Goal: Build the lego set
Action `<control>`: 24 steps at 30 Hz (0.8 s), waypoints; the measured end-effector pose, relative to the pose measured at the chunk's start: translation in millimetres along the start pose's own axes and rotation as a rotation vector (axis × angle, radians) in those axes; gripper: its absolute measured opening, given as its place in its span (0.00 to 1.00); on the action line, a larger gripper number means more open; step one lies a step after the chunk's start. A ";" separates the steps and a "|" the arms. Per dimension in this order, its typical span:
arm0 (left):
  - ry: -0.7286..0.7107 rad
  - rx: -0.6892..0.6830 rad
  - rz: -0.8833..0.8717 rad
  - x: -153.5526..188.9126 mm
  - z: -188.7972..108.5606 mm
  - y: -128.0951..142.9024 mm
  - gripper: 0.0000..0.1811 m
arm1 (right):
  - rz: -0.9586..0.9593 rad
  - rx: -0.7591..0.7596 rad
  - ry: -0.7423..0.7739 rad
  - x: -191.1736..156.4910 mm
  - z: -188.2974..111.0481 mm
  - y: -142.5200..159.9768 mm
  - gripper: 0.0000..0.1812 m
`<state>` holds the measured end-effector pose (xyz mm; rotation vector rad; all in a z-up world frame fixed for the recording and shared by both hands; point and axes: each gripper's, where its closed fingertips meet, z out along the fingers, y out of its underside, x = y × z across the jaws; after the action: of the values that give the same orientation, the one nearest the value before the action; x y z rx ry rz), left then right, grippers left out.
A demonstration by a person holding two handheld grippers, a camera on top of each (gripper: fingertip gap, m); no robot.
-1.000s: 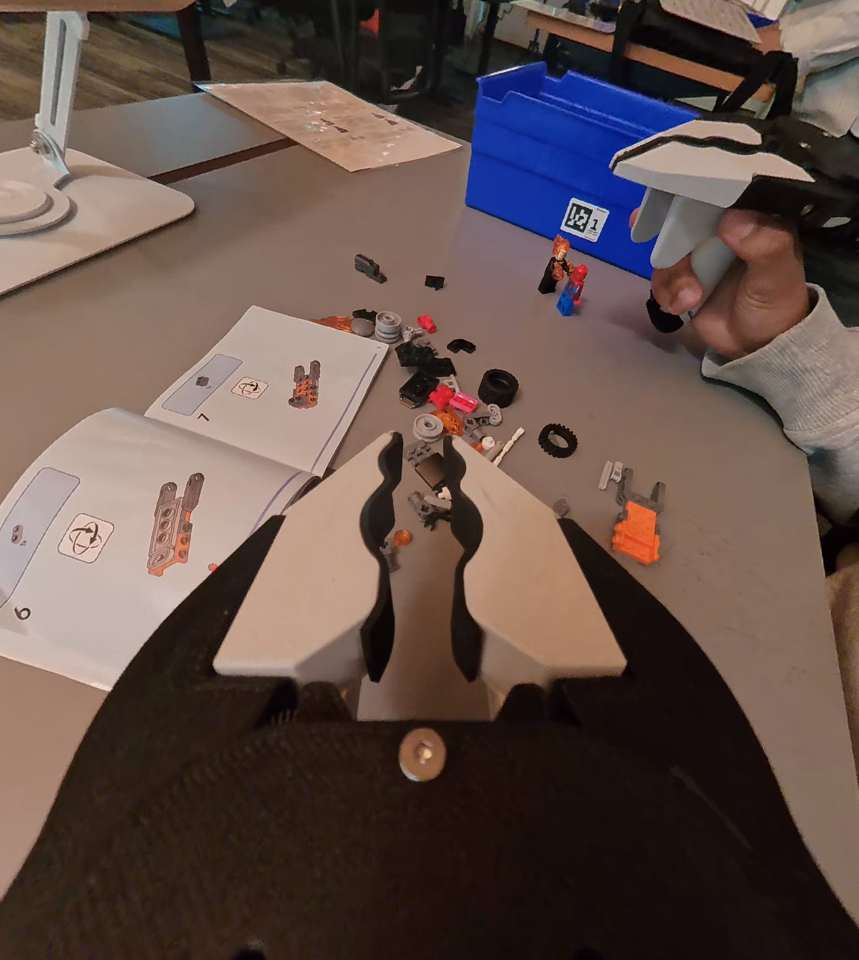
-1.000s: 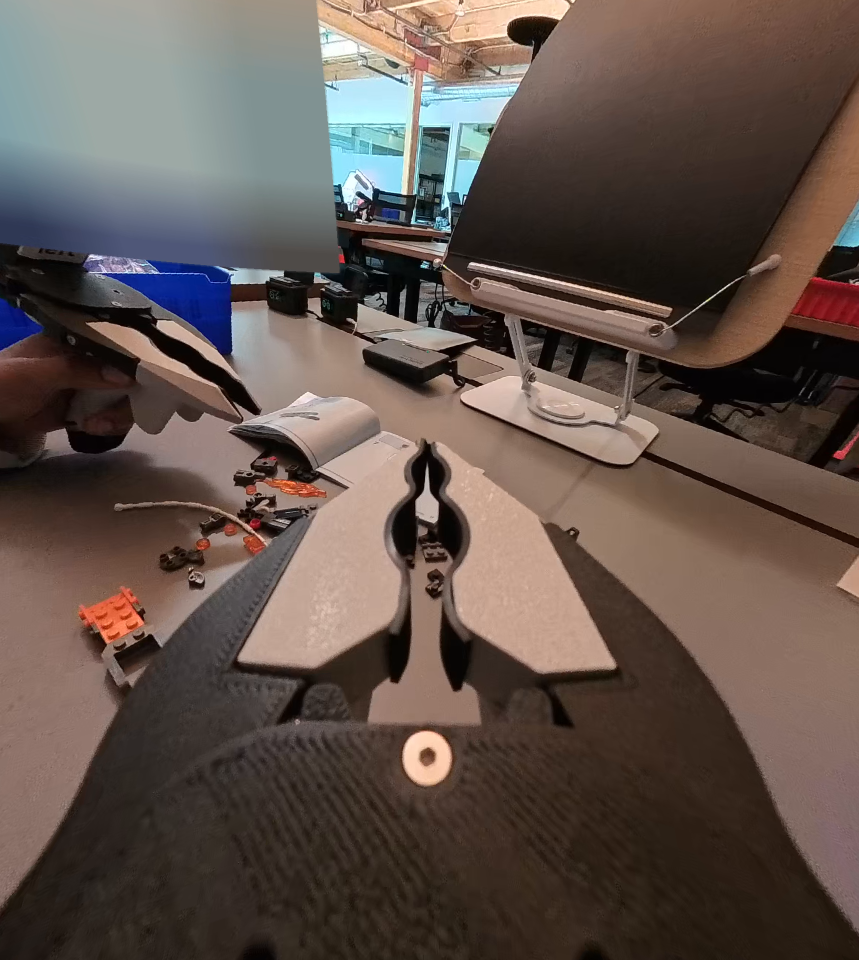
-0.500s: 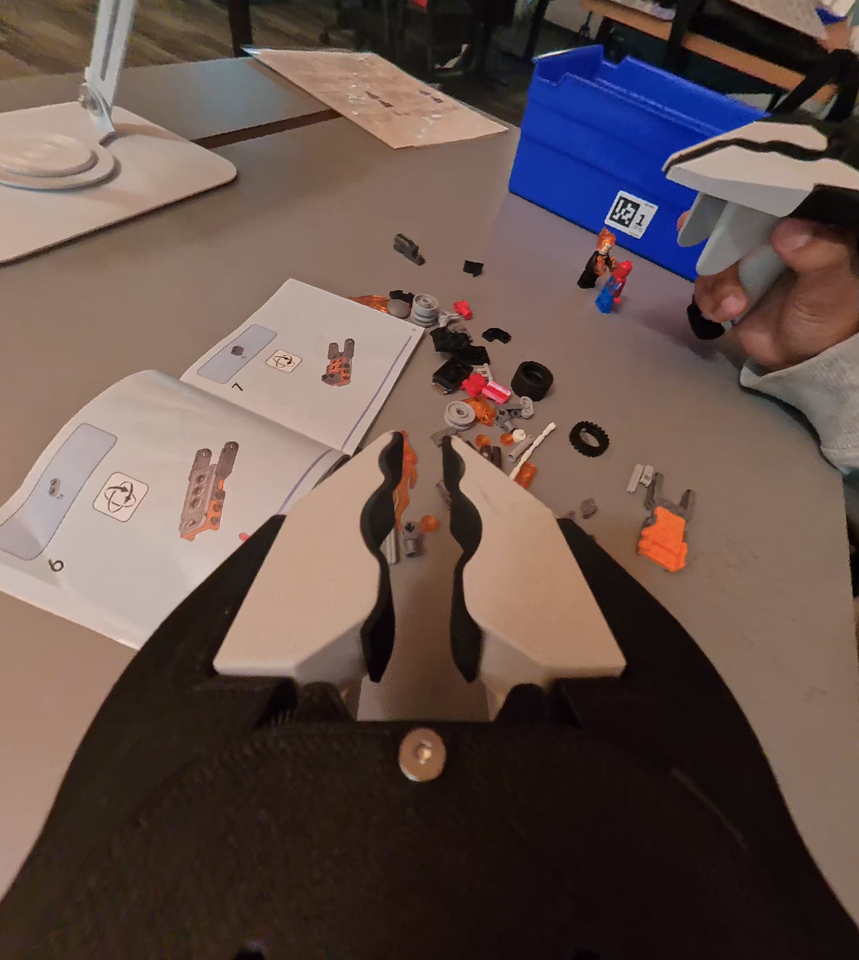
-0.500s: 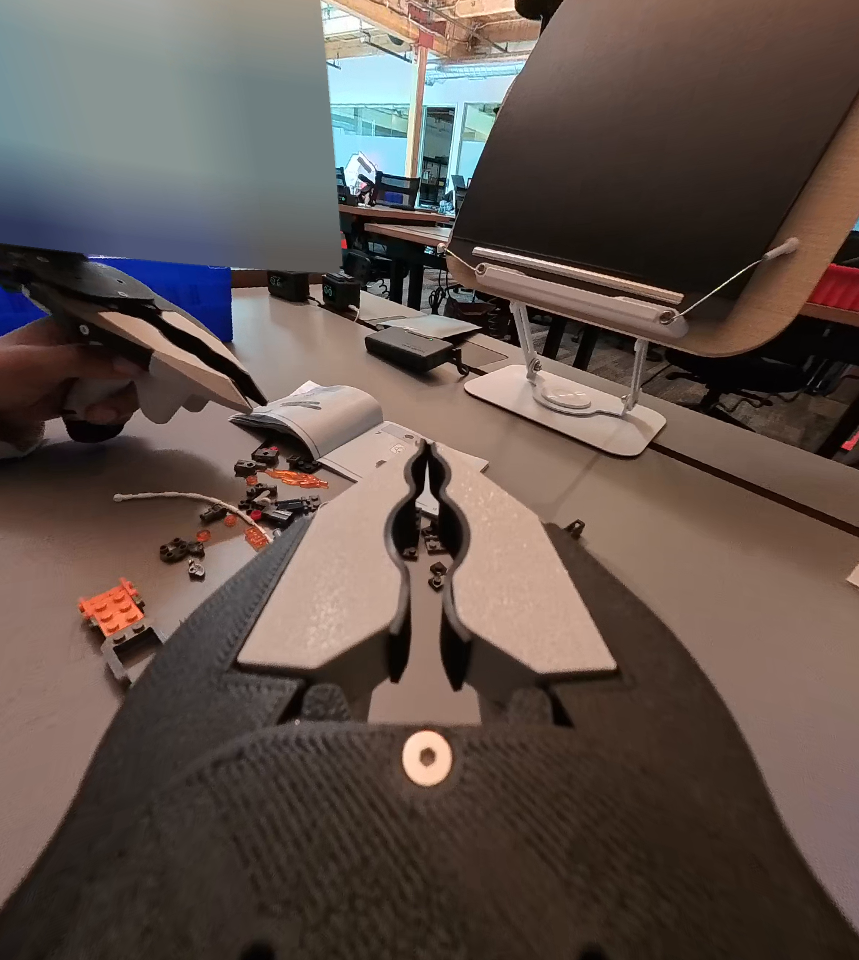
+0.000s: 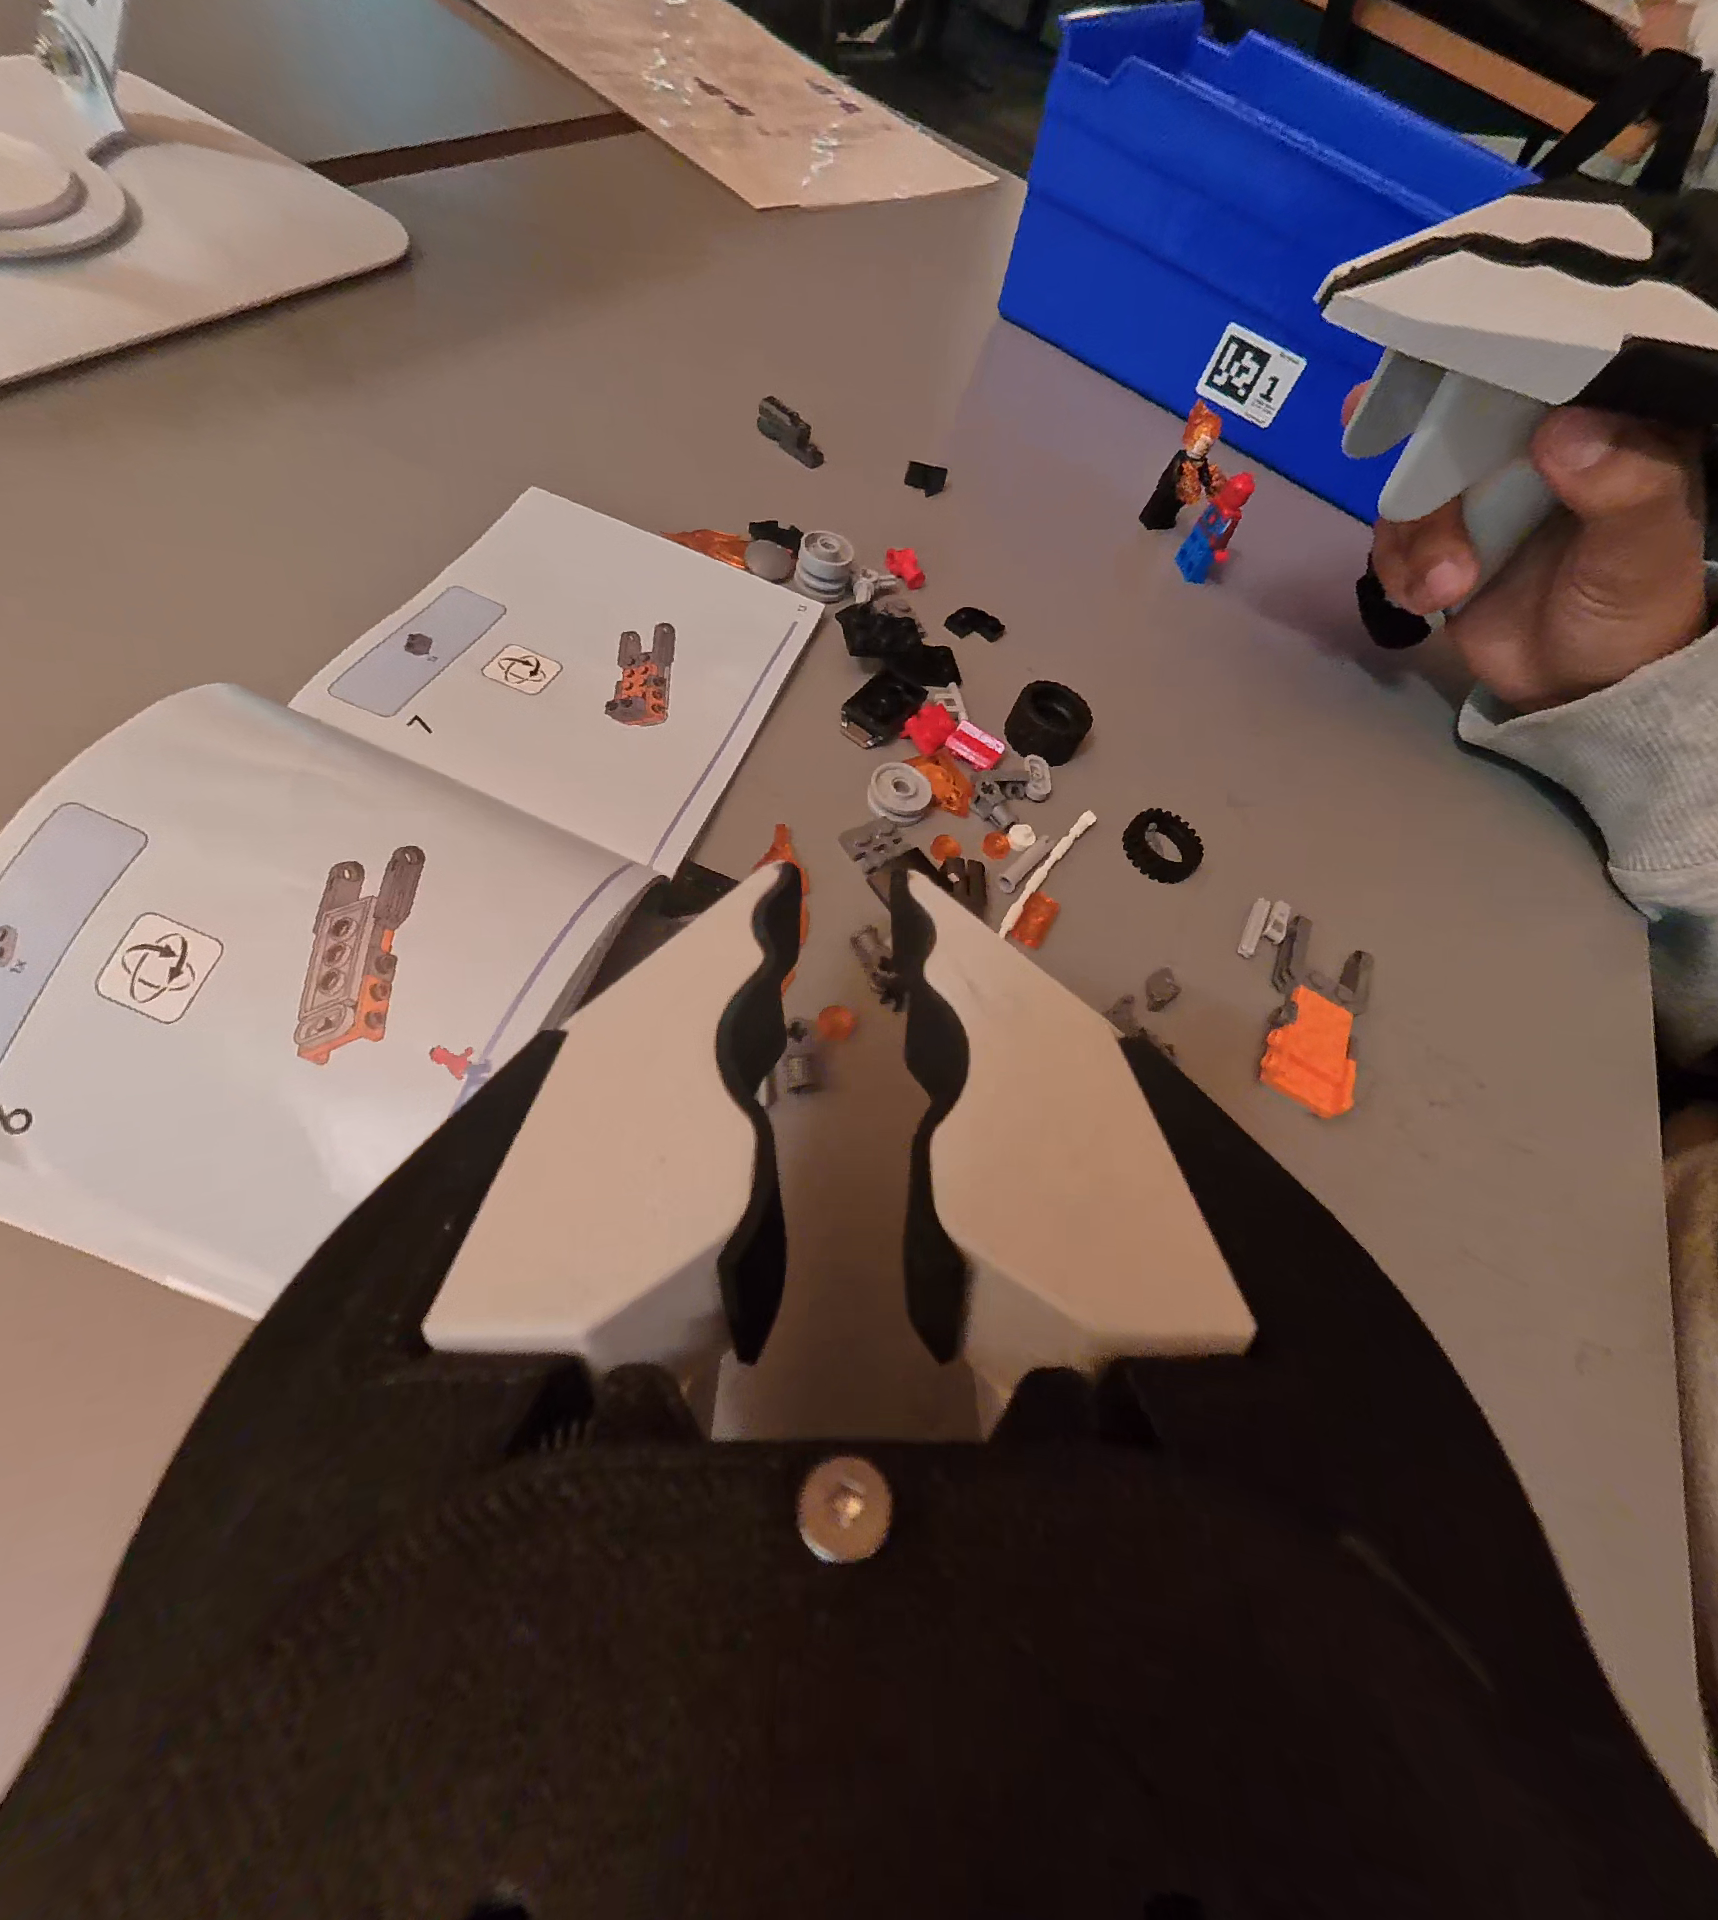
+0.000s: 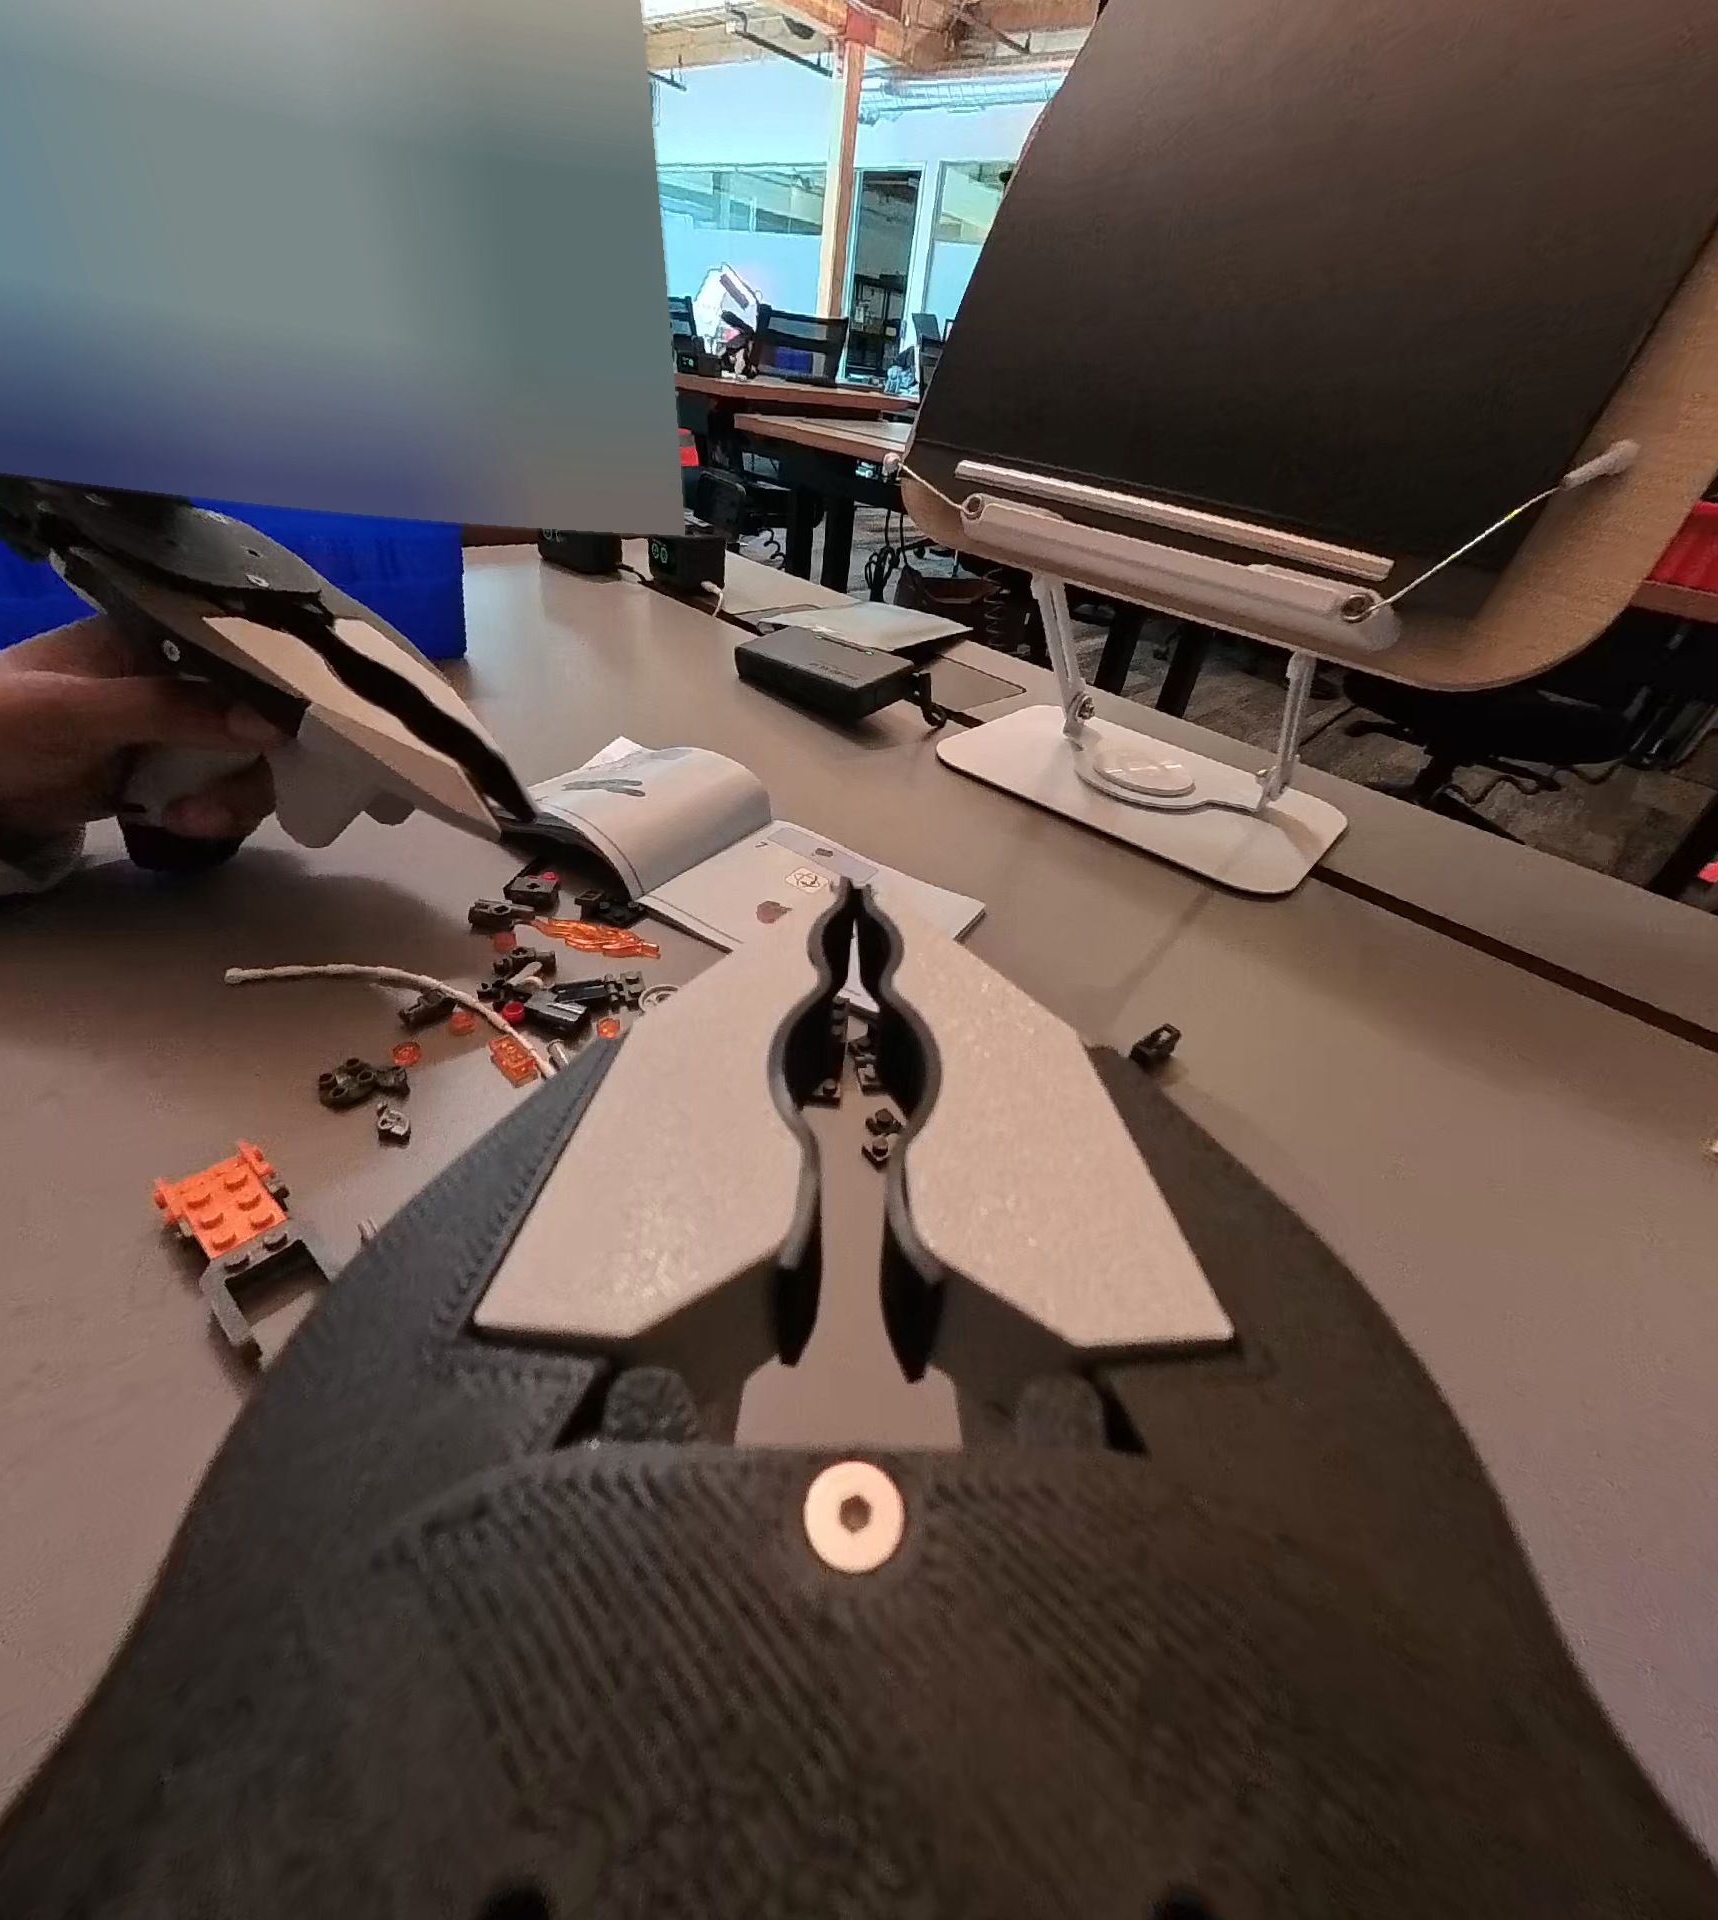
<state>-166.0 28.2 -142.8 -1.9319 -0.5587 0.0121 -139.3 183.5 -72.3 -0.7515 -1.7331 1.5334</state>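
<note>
The left tongs [image 5: 839, 883] hang with their tips apart and empty, above the near edge of the scattered lego pieces [image 5: 948, 748] on the grey bench [image 5: 543, 343]. The right tongs [image 6: 853, 902] are pressed together, holding nothing. An open instruction booklet [image 5: 315, 831] lies just left of the pieces; an orange sub-assembly [image 5: 1310, 1044] sits apart to their right.

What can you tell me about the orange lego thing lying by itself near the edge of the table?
The orange lego piece is a small, partly built chunk: bright orange studded plates stacked on a dark grey frame with two prongs sticking out one end. It looks like shiny plastic. It lies flat on the grey table, apart from the loose pile, and no claw touches it.
</note>
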 end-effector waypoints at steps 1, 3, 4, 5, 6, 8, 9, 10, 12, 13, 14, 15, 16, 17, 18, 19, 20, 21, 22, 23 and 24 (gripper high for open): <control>0.005 -0.007 0.002 1.1 0.9 1.1 0.09 | 0.000 -0.002 -0.001 -0.1 0.2 0.3 0.00; 0.009 -0.025 0.007 2.2 2.7 3.6 0.09 | -0.001 -0.005 -0.001 -0.3 0.5 1.0 0.00; 0.007 -0.033 0.009 2.3 3.3 4.6 0.09 | -0.002 -0.007 -0.002 -0.5 0.6 1.2 0.00; 0.004 -0.038 0.009 2.1 3.8 5.3 0.09 | -0.002 -0.008 -0.002 -0.6 0.8 1.4 0.00; 0.001 -0.040 0.008 1.6 3.9 5.5 0.10 | -0.002 -0.009 -0.003 -0.7 0.9 1.6 0.00; 0.001 -0.037 0.002 0.9 3.4 5.3 0.10 | -0.002 -0.012 -0.004 -0.9 1.2 2.2 0.00; 0.003 -0.034 -0.001 0.8 3.0 4.9 0.10 | -0.003 -0.013 -0.004 -1.1 1.3 2.3 0.00; 0.004 -0.031 -0.004 0.5 2.8 4.6 0.10 | -0.003 -0.014 -0.005 -1.3 1.4 2.5 0.00; 0.005 -0.031 -0.007 0.5 2.6 4.5 0.10 | -0.004 -0.016 -0.006 -1.7 1.7 2.8 0.00; 0.004 -0.033 -0.006 0.5 2.8 4.6 0.10 | -0.004 -0.017 -0.007 -2.0 1.9 3.0 0.00; 0.004 -0.035 -0.005 0.6 3.0 4.9 0.10 | -0.005 -0.018 -0.008 -2.3 2.0 3.1 0.00; 0.003 -0.037 -0.004 0.6 3.1 5.1 0.10 | -0.005 -0.019 -0.009 -2.7 2.2 3.4 0.00; 0.002 -0.039 -0.003 0.7 3.3 5.4 0.10 | -0.006 -0.022 -0.010 -3.0 2.4 3.7 0.00; 0.002 -0.041 -0.003 0.7 3.4 5.6 0.10 | -0.008 -0.025 -0.010 -3.3 2.6 4.4 0.00; 0.002 -0.042 -0.003 0.6 3.5 5.7 0.10 | -0.009 -0.029 -0.011 -3.5 2.9 5.1 0.00; 0.002 -0.043 -0.005 0.5 3.5 5.9 0.10 | -0.009 -0.032 -0.013 -3.8 3.2 5.7 0.00; 0.001 -0.044 -0.007 0.1 3.5 6.1 0.11 | -0.009 -0.035 -0.014 -4.0 3.5 6.0 0.00; -0.002 -0.046 -0.012 -0.7 3.5 6.3 0.11 | -0.009 -0.037 -0.015 -4.1 3.6 6.4 0.00; -0.009 -0.047 -0.019 -2.5 3.4 6.6 0.11 | -0.010 -0.038 -0.015 -4.1 3.8 6.7 0.00; -0.024 -0.053 -0.026 -5.3 3.4 7.3 0.11 | -0.010 -0.039 -0.015 -4.3 4.0 6.8 0.00; -0.052 -0.061 -0.032 -9.9 3.7 8.3 0.11 | -0.010 -0.039 -0.016 -4.4 4.1 7.0 0.00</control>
<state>-172.7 25.0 -154.0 -1.9860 -0.6312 0.0246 -140.2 178.5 -80.0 -0.7507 -1.7804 1.5061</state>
